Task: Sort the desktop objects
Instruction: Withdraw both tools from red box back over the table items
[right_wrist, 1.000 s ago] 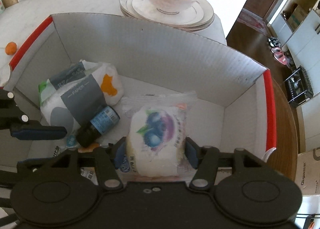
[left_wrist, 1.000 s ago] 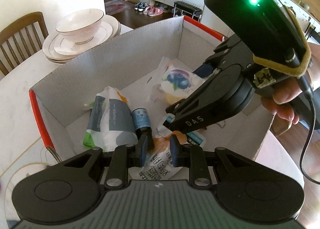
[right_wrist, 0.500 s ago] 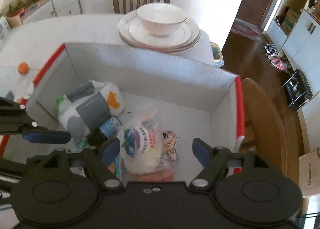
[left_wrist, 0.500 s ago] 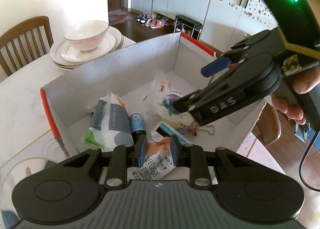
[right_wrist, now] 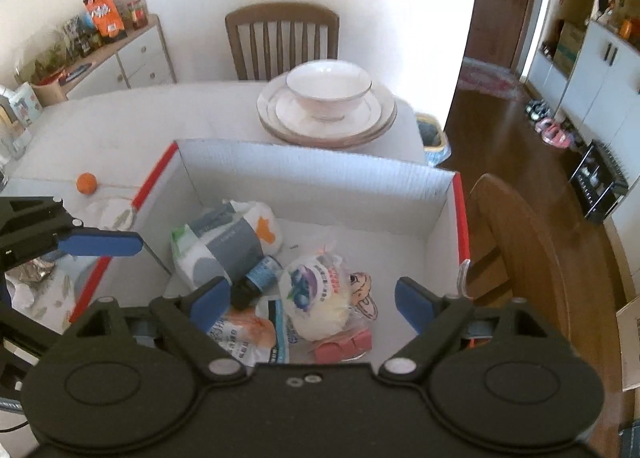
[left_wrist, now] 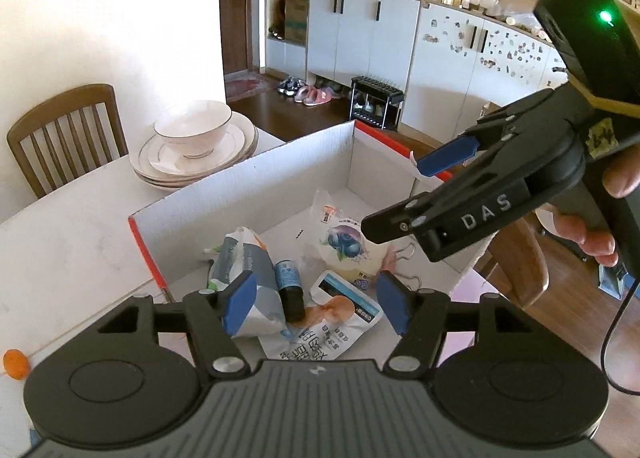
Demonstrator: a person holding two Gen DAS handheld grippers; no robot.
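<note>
On the white table (right_wrist: pixel 120 110) stands the open white cardboard box with red-edged flaps (right_wrist: pixel 320 170). Inside lie a white-and-grey tissue pack (right_wrist: pixel 224 242), a blueberry-printed clear bag (right_wrist: pixel 316 294), and a small dark bottle with a blue label (left_wrist: pixel 289 286). Above it, the left gripper (left_wrist: pixel 314 300) and right gripper (right_wrist: pixel 310 300) hang empty, jaws opening.
</note>
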